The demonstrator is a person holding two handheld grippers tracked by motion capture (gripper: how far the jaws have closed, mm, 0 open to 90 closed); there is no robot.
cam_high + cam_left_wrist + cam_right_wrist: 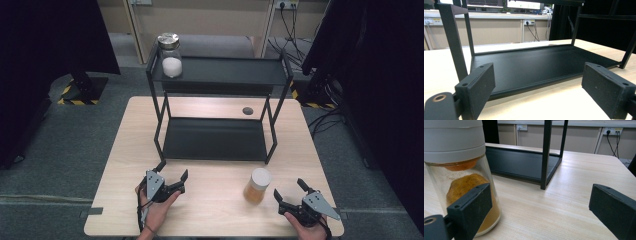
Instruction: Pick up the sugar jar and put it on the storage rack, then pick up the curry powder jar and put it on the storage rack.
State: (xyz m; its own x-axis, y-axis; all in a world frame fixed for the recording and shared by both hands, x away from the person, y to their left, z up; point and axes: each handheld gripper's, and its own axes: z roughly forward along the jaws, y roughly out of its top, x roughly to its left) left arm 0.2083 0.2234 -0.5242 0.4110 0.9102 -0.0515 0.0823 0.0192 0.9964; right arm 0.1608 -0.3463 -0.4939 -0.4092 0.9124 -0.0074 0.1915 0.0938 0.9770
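Table: I see a pale wooden table (125, 165) with a black two-tier rack (217, 107) standing on its far half.
Top shelf: a glass jar with a metal lid (170, 55) holding white powder stands at its left end.
Lower shelf: bare black surface.
Near jar: a white-lidded jar of orange powder (258, 185) stands upright on the table, in front of the rack's right end.
My left gripper (173, 168): jaws spread, held over the near left, just short of the rack.
My right gripper (289, 191): jaws spread, just right of the orange jar, not touching it.
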